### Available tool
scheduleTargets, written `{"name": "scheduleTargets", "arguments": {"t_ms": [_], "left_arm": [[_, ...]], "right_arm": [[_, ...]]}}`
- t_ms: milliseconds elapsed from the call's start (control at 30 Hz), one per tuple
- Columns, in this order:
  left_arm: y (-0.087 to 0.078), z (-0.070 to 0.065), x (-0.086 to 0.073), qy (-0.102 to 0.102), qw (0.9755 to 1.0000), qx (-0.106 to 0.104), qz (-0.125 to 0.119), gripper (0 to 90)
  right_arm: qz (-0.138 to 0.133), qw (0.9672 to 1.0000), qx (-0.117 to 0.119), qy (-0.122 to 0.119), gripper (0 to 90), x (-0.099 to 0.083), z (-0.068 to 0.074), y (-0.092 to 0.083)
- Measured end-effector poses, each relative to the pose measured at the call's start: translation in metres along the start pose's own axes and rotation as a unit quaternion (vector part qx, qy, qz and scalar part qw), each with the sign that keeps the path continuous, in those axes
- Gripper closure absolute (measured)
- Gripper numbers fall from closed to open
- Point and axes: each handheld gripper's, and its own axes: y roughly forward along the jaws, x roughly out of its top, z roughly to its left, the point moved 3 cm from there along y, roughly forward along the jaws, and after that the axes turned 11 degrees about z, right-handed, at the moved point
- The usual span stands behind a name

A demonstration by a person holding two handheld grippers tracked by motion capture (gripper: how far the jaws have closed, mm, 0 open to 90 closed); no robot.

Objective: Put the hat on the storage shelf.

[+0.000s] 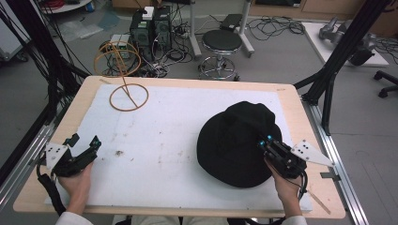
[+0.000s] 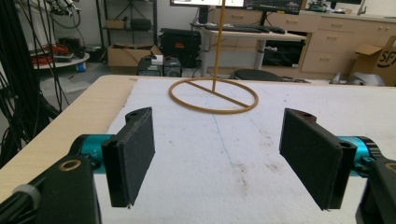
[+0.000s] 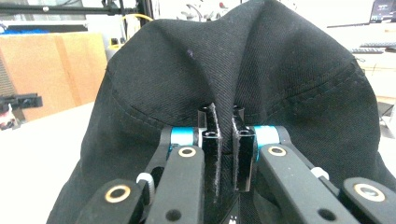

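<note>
A black hat (image 1: 237, 143) lies on the white mat (image 1: 159, 136) at the right of the table (image 1: 291, 101). The right tongs (image 1: 264, 142) pinch a fold of its cloth, crown puckered between the jaws. At lower left, the left tongs (image 1: 87, 143) sit spread wide over bare mat. A wire ring stand (image 1: 127, 96) rises at the upper left.

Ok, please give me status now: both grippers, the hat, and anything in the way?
Left gripper open, near table's left edge. Right gripper shut on hat, pinching a fold of it. Wire stand at far left, away from the hat.
</note>
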Motion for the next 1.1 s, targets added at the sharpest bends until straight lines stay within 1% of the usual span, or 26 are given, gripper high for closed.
{"name": "scheduleTargets", "arguments": {"t_ms": [100, 200, 233, 333, 433, 467, 567, 633, 700, 800, 867, 933, 1100], "left_arm": [[-0.001, -0.001, 0.001, -0.005, 1.0000, -0.001, -0.004, 26.9], [-0.002, -0.002, 0.002, 0.000, 1.0000, 0.000, -0.008, 26.9], [-0.002, -0.002, 0.002, 0.000, 1.0000, -0.001, -0.007, 26.9], [-0.001, -0.001, 0.002, -0.002, 1.0000, -0.002, -0.007, 26.9], [0.000, -0.002, 0.003, -0.001, 0.9999, -0.004, -0.010, 26.9], [0.000, -0.002, 0.003, 0.000, 0.9999, -0.004, -0.010, 26.9], [0.002, -0.003, 0.004, 0.001, 0.9999, -0.006, -0.012, 26.9], [0.003, -0.005, 0.005, 0.007, 0.9999, -0.007, -0.013, 26.8], [0.004, -0.008, 0.006, 0.017, 0.9997, -0.011, -0.015, 26.6], [0.006, -0.012, 0.007, 0.030, 0.9993, -0.011, -0.019, 26.3], [0.007, -0.014, 0.008, 0.035, 0.9991, -0.012, -0.019, 26.2], [0.008, -0.016, 0.008, 0.041, 0.9988, -0.012, -0.022, 25.9], [0.007, -0.017, 0.010, 0.044, 0.9986, -0.011, -0.028, 24.6]], "right_arm": [[-0.005, 0.9999, 0.006, 0.009, 86.2, 0.005, -0.001, 0.009], [-0.005, 0.9998, 0.013, 0.012, 86.1, 0.011, 0.000, 0.017], [-0.010, 0.9998, 0.015, 0.008, 86.1, 0.015, 0.002, 0.020], [-0.021, 0.9996, 0.021, 0.005, 86.1, 0.025, 0.005, 0.029], [-0.027, 0.9994, 0.023, 0.002, 86.1, 0.035, 0.008, 0.036], [-0.033, 0.9992, 0.024, -0.001, 86.1, 0.038, 0.009, 0.039], [-0.046, 0.9986, 0.024, 0.003, 86.1, 0.047, 0.011, 0.045], [-0.054, 0.9983, 0.023, 0.005, 86.1, 0.052, 0.012, 0.048], [-0.060, 0.9980, 0.021, 0.004, 86.1, 0.057, 0.012, 0.051], [-0.066, 0.9977, 0.018, 0.004, 86.1, 0.067, 0.013, 0.057], [-0.068, 0.9975, 0.020, 0.005, 86.0, 0.073, 0.013, 0.061], [-0.072, 0.9973, 0.015, 0.004, 86.0, 0.079, 0.013, 0.066], [-0.085, 0.9962, 0.015, 0.009, 86.0, 0.094, 0.015, 0.078]]}}
